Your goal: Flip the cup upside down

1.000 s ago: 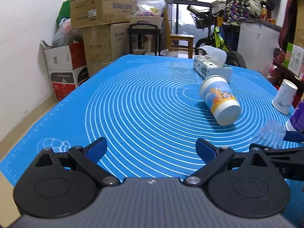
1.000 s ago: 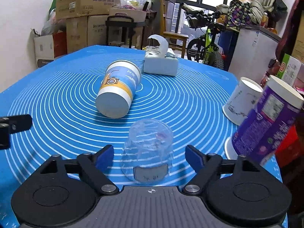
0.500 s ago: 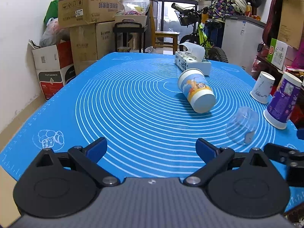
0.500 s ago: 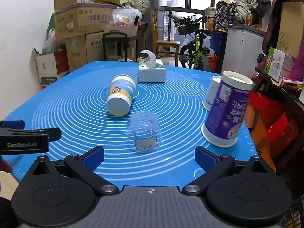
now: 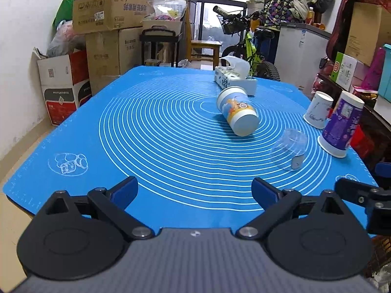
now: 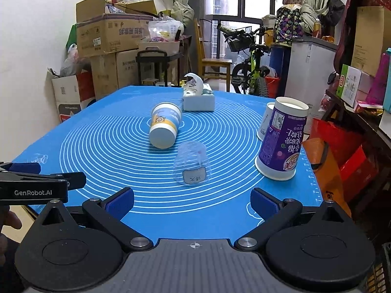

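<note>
A clear plastic cup [image 6: 192,163] stands upside down on the blue mat [image 6: 110,146], a white label on its near side; it also shows in the left wrist view [image 5: 290,149]. My right gripper [image 6: 193,201] is open and empty, pulled back near the mat's front edge, the cup ahead of it. My left gripper [image 5: 194,190] is open and empty over the mat's near edge, the cup ahead to its right. The left gripper's finger [image 6: 44,179] shows at the left of the right wrist view.
A blue-and-white paper cup [image 6: 165,125] lies on its side mid-mat. A purple cup [image 6: 283,141] and a white cup [image 6: 265,120] stand upside down at the right edge. A tissue box [image 6: 198,99] sits at the back. Boxes, a bicycle and shelves surround the table.
Both grippers have drawn back from the cups toward the mat's near edge. The clear cup, which stood between the right fingers, now stands free farther ahead.
</note>
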A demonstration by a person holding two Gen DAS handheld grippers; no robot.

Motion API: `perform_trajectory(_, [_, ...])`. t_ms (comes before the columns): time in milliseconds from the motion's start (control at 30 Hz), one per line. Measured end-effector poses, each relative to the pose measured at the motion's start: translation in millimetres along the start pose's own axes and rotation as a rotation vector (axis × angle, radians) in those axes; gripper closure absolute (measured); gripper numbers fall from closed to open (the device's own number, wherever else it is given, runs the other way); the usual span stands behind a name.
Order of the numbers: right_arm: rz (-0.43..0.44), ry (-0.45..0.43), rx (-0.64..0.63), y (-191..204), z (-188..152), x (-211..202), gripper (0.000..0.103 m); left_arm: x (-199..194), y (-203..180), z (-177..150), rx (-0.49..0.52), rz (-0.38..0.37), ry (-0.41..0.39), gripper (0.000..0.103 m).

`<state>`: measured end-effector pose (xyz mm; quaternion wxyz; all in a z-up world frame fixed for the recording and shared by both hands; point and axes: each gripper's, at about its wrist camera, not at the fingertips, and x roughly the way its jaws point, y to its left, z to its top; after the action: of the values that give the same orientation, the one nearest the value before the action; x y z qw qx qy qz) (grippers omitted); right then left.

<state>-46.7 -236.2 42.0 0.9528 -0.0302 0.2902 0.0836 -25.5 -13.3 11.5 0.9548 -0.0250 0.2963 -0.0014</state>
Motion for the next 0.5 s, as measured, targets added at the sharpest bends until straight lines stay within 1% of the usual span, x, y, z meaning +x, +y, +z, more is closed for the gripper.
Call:
perform_trajectory(133, [0.005,-0.008,-0.004,1.6,-1.4,-5.6,0.002,-7.2,-2.6,2.0,0.005,-0.010,-0.014,0.005])
perform_trajectory(267, [0.004,-0.005,0.000,0.7,-1.8,-7.4,0.002,-9.0,-5.4,2.4,0.022,-0.002,-0.022,0.005])
perform_trajectory(500, [0.007,0.000,0.001,-0.6,-3.8,-7.8,0.002,-8.9,-7.9,-0.9,0.035,-0.003,-0.009,0.005])
